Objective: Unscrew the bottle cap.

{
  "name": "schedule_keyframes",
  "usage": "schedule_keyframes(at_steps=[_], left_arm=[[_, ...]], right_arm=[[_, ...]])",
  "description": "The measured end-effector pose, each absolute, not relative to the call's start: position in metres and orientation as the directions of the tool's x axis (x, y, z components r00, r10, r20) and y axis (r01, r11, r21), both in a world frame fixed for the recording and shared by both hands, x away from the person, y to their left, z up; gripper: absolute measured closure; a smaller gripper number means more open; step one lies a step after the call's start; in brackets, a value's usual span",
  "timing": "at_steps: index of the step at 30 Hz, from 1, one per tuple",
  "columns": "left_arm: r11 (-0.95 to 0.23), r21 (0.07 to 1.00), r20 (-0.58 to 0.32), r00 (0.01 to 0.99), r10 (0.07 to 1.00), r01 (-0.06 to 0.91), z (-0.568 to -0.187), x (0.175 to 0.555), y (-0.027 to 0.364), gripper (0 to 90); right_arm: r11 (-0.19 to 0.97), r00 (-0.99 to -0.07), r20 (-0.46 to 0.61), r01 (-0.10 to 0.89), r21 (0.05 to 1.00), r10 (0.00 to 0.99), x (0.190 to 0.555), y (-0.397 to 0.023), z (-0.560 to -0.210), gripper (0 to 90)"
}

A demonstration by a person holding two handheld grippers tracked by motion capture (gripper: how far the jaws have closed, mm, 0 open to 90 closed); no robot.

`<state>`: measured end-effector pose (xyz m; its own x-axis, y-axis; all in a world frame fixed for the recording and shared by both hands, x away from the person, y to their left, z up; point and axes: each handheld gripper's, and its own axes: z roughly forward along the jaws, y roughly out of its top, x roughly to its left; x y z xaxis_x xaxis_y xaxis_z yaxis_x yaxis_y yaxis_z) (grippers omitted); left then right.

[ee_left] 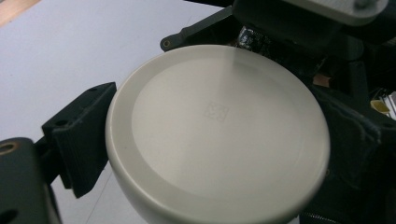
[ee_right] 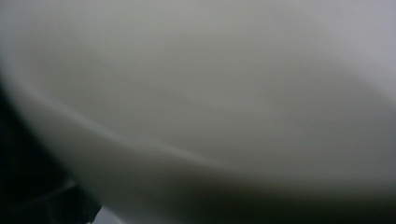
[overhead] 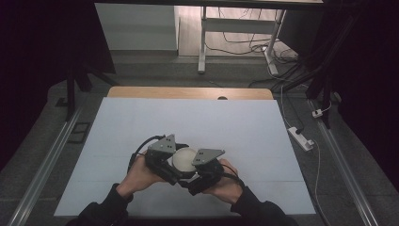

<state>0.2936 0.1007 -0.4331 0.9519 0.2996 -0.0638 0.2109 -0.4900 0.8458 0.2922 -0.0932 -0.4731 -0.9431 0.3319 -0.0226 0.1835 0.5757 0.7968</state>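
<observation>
Cream-white and smooth, a round lidded container [ee_left: 217, 135] sits between the two hand-held grippers over the near middle of the table [overhead: 235, 122]; in the high view it shows as a pale disc [overhead: 184, 158] between the left hand-held gripper [overhead: 165, 162] and the right hand-held gripper [overhead: 201, 169]; the left one's jaws stand on either side of its wall and appear clamped on it, while whether the right one grips it or merely presses close I cannot tell, its own view being a blur of pale surface [ee_right: 210, 93]; the step looks like steadying the body with one tool and working the lid with the other; to do it well, keep the left grip low on the wall, off the lid's edge, and hold the container level; its contents are hidden under the closed lid.
</observation>
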Motion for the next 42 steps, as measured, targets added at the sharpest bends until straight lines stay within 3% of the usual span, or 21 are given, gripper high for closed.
schedule_keyframes(at_steps=[42], left_arm=[[-0.46, 0.857, -0.058, 0.93, 0.363, 0.233, -0.435, 0.292, 0.128, 7.9]], right_arm=[[0.539, -0.881, -0.041, 0.25, 0.805, 0.471, 0.322, -0.124, -0.472, 6.7]])
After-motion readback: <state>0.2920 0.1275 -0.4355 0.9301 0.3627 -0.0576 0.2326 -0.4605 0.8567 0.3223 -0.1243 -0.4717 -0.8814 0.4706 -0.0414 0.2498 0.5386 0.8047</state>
